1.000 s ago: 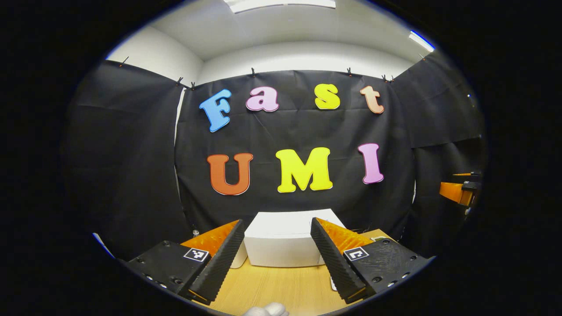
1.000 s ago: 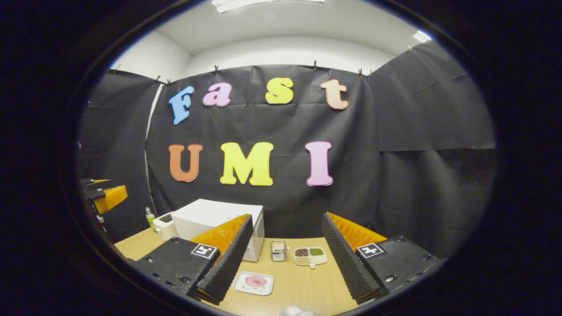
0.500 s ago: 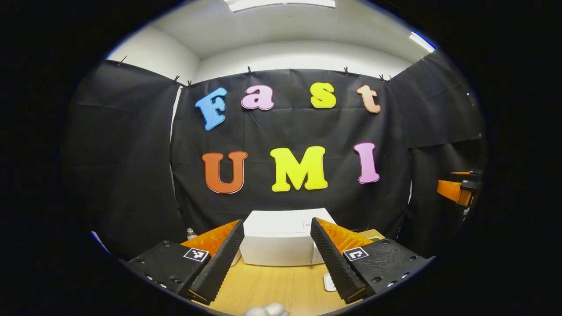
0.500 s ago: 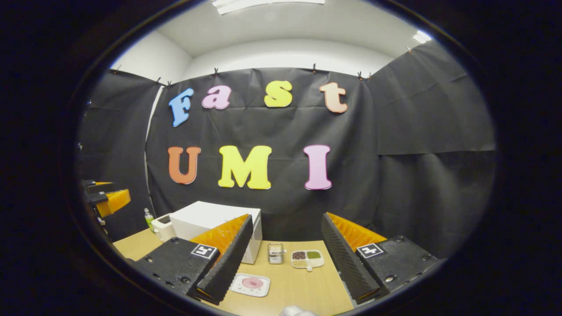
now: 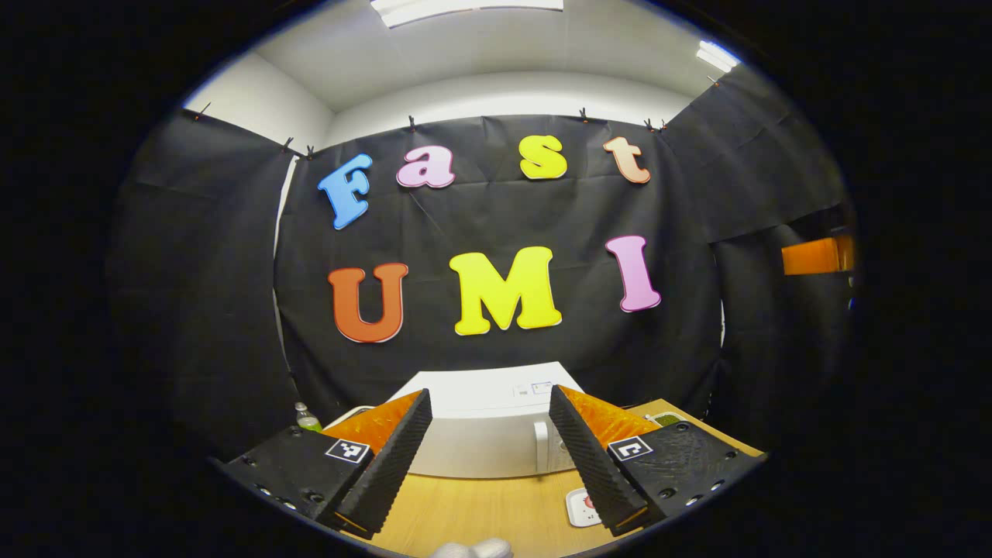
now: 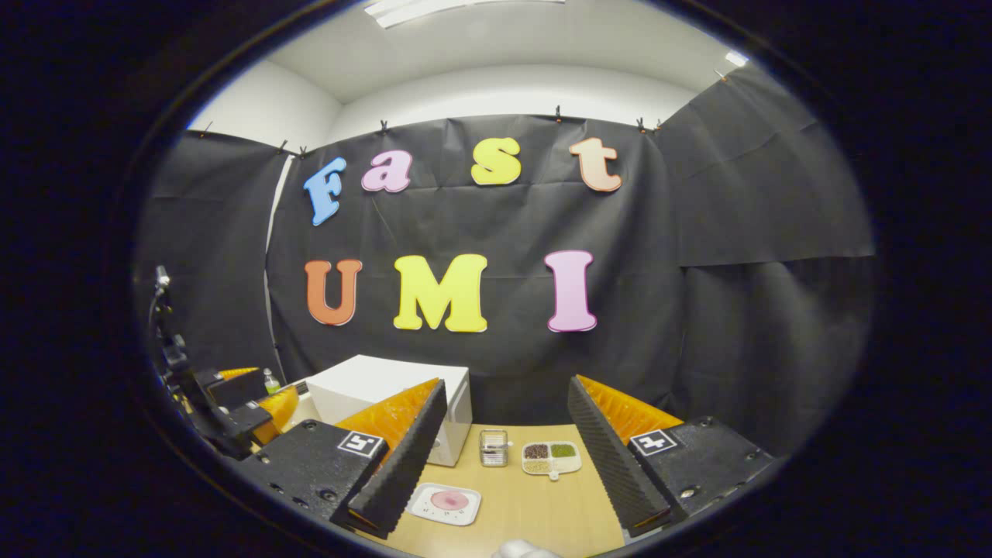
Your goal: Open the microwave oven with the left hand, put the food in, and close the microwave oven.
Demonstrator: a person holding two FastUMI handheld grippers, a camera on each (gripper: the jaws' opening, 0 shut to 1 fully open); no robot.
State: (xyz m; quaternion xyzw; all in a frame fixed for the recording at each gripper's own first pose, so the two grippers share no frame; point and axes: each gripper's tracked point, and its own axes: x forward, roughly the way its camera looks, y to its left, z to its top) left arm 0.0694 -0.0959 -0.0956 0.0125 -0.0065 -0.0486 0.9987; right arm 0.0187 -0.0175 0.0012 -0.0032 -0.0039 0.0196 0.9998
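at the bottom centre of the left gripper view, your left tool hangs with its two fingers spread wide and nothing between them, lined up on the white microwave that stands on the wooden desk just beyond. its door looks closed, and a pale handle runs upright near the right end of its front. so you are at the first step, the approach to open the door. next, bring the left tool forward and a little toward the right of the frame, so the handle sits between the fingers, then close and pull outward.

low in the right gripper view, your right tool is just as wide open and holds nothing. below it, on the desk, lies a white plate with pink food, well apart from the microwave at centre left. behind the plate stand a small jar and a divided dish; a green bottle stands at the far left.

small stickers sit on the microwave's top in the left gripper view, too small to read. each tool carries square black-and-white markers, no words.
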